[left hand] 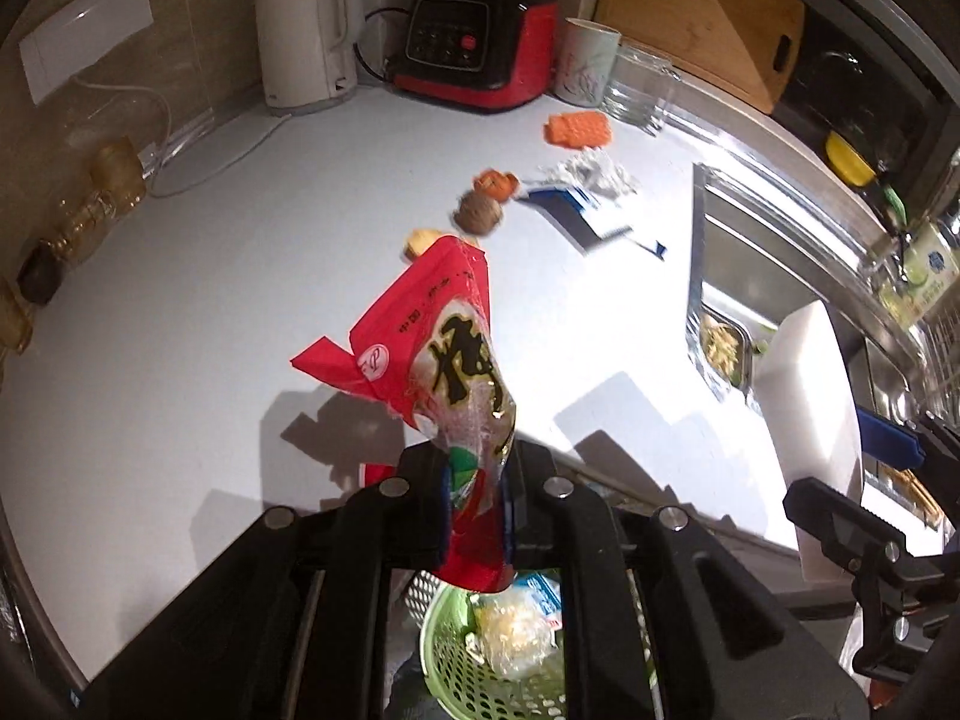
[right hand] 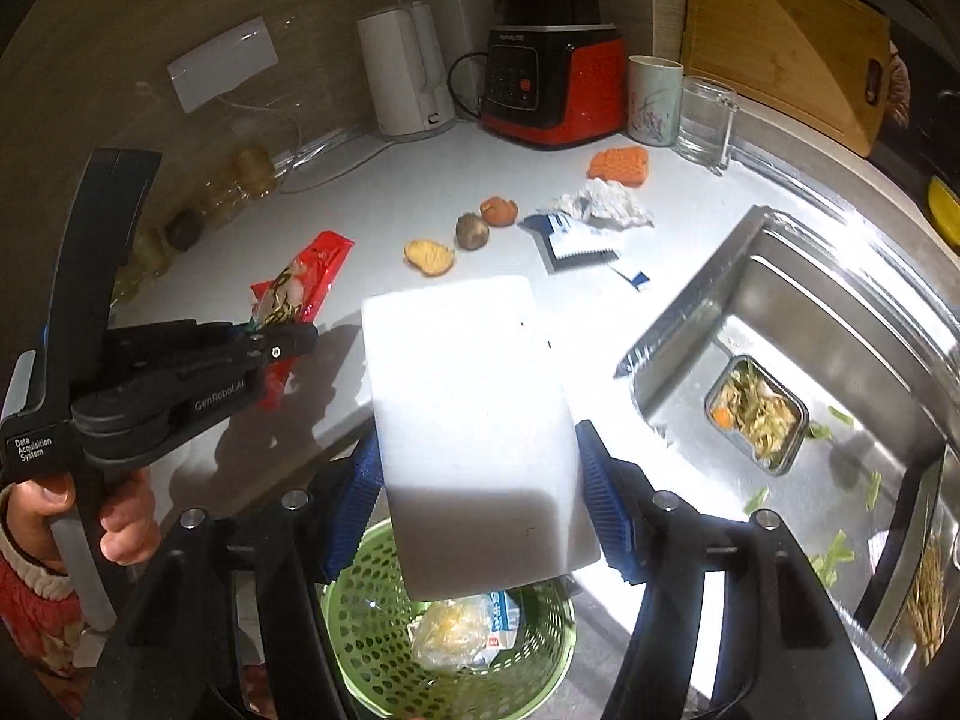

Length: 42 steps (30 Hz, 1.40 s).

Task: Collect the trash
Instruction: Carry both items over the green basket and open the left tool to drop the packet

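My left gripper [left hand: 477, 516] is shut on a red snack wrapper [left hand: 438, 354] that sticks up from its jaws above the counter's front edge; the same gripper [right hand: 282, 345] and wrapper [right hand: 303, 279] show at the left of the right wrist view. My right gripper [right hand: 480, 504] is shut on a white foam block [right hand: 474, 426], blue pads pressing both sides; the block [left hand: 807, 420] also shows at the right in the left wrist view. Below both, a green perforated basket [right hand: 360, 630] holds crumpled plastic and a packet. The basket [left hand: 444, 642] also shows under my left gripper.
On the white counter [left hand: 180, 330] lie a blue-white packet [right hand: 570, 237], crumpled paper [right hand: 606, 204], an orange sponge [right hand: 621, 165] and food scraps [right hand: 429, 257]. A kettle [right hand: 405, 81], blender [right hand: 555, 84], mug and glass stand at the back. The sink [right hand: 840, 312] at right holds a food container [right hand: 759, 411].
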{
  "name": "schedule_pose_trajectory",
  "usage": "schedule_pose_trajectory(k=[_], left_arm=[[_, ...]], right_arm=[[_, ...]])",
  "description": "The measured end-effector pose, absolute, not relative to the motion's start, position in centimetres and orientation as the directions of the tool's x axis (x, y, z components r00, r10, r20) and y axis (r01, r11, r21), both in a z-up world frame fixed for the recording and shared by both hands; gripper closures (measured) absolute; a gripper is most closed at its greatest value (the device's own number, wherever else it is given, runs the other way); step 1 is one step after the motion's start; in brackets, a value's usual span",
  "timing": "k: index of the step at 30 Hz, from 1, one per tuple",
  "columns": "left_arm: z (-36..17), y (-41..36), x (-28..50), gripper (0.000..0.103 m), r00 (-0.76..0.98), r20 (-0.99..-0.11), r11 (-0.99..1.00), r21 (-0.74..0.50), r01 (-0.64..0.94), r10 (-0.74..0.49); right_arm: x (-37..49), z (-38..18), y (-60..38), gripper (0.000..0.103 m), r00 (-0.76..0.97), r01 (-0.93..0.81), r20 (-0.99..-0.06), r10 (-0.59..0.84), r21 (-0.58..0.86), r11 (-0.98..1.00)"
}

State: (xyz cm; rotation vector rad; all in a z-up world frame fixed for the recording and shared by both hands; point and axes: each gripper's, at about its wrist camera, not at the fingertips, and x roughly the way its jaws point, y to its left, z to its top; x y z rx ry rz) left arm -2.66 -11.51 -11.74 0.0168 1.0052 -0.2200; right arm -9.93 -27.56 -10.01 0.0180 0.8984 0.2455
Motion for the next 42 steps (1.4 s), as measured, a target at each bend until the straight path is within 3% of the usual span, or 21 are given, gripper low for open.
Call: schedule_pose_trajectory(k=[9, 18, 21, 25, 28, 42], left_arm=[[-17.6, -14.3, -11.5, 0.091, 0.421, -0.883, 0.959, -0.101, 0.266, -0.210], [-22.7, -15.0, -14.6, 0.089, 0.365, -0.908, 0.957, -0.107, 0.270, -0.205], [-23.9, -15.4, -14.8, 0.082, 0.336, -0.917, 0.952, -0.119, 0.283, -0.214], [-24.6, -15.9, -15.4, 0.053, 0.326, -0.923, 0.946, -0.103, 0.307, -0.206], [-24.7, -16.1, -15.4, 0.039, 0.329, -0.922, 0.945, -0.098, 0.311, -0.204], [-24.0, -15.6, -15.0, 0.025, 0.341, -0.917, 0.944, -0.097, 0.315, -0.208]], right_arm=[[-18.8, -15.2, -28.2, 0.040, 0.551, -0.165, -0.817, 0.168, 0.090, 0.982], [-22.7, -19.4, -28.2, 0.040, 0.495, -0.148, -0.856, 0.146, 0.082, 0.985], [-23.0, -19.5, -28.2, 0.040, 0.497, -0.149, -0.856, 0.143, 0.079, 0.986], [-23.2, -19.3, -28.4, 0.039, 0.502, -0.141, -0.853, 0.143, 0.082, 0.987], [-23.3, -19.3, -28.5, 0.039, 0.503, -0.137, -0.853, 0.140, 0.082, 0.987], [-23.4, -19.0, -28.8, 0.039, 0.508, -0.124, -0.850, 0.137, 0.085, 0.989]])
